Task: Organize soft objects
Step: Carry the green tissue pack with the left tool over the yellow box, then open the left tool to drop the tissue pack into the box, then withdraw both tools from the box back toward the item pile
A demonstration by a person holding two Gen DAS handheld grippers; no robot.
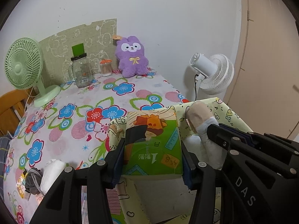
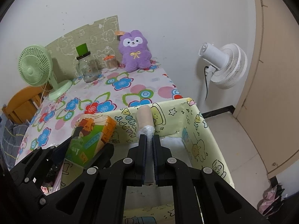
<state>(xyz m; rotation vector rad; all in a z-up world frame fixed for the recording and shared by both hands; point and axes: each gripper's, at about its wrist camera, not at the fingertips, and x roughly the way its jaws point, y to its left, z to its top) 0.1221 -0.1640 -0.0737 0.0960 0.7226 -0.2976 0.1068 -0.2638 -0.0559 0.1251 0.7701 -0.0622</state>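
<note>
The left gripper (image 1: pixel 152 147) was closed on a green tissue pack (image 1: pixel 156 145), its pads pressing both long sides and holding the pack over the open yellow storage box (image 1: pixel 231 115). The right gripper (image 2: pixel 149 145) was clamped almost shut on the white, plastic-wrapped end of a beige roll (image 2: pixel 143 116), which stood up against the box's far wall. Both items were thus at the box, held rather than released. Risks, in my judgement: the two tools worked close together over one opening, so a careless lowering could knock the roll or catch a fabric wall and fold it inward; the thin pinch on the roll's wrapping might slip if it were tugged. Outward on the floral tablecloth (image 1: pixel 78 93) lay a small white bundle (image 1: pixel 53 173) and a grey cloth item (image 1: pixel 32 179) — presumably still to be sorted — with a purple plush (image 1: pixel 131 56) well apart by the wall. The box floor was largely hidden behind the grippers, and what the grey item was could not be made out — nor whether the pack touched the rim.
</note>
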